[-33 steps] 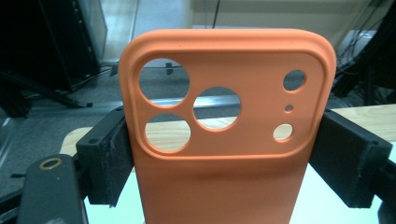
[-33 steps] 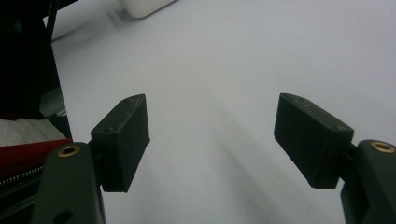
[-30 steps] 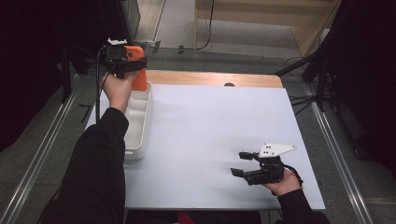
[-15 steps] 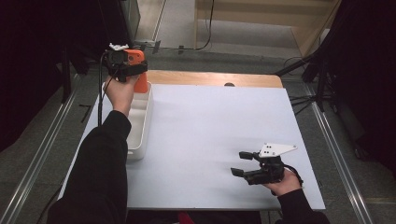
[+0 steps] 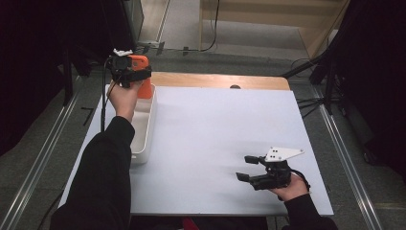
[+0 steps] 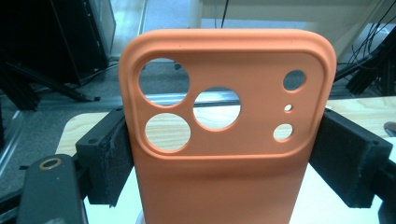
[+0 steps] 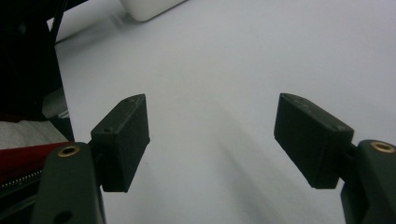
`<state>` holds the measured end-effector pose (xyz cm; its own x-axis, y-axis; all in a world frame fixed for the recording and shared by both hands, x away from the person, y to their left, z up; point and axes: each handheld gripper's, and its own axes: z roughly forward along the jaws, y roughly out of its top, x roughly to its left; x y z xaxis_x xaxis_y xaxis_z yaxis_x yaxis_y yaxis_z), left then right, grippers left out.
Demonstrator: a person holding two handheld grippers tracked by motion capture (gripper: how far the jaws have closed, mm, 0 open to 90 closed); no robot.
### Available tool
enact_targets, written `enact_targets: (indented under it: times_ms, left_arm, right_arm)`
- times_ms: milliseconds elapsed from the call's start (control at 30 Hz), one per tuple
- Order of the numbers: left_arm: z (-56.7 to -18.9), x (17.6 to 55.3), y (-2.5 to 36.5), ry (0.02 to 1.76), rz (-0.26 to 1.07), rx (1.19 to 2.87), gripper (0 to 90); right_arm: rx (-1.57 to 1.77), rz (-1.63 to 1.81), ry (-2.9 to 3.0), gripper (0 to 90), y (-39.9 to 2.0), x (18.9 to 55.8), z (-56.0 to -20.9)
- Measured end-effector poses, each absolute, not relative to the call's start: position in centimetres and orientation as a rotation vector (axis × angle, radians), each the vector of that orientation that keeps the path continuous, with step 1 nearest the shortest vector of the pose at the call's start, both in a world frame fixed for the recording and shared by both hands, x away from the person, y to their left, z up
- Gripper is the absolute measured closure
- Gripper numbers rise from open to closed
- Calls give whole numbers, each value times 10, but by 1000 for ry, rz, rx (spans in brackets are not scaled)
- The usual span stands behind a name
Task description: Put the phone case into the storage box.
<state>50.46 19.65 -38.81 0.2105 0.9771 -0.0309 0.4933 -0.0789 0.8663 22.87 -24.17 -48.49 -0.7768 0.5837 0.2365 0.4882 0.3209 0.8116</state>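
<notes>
High view: nearest the person, the right gripper rests low over the white desk, jaws spread with nothing between them. Farther off at the desk's far left corner, the left gripper clamps an orange phone case by its sides, upright above the far end of a white tray.

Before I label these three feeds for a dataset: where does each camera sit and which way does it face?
High view: above the table's near side, looking forward and down; both forearms, left gripper, right gripper.
Left gripper view: rides that gripper, looking along its jaws, clamped on the orange phone case.
Right gripper view: low over the white table, jaws open, nothing between.
Shared: the white tray shows in the high and right gripper views.
</notes>
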Motion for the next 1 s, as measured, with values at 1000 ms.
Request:
enact_targets:
  times_ms: [1000]
  left_arm:
    - [-417,503,196,1435,736,1761,153]
  right_arm:
    - [1010,1466,2451,252,-241,228,-484]
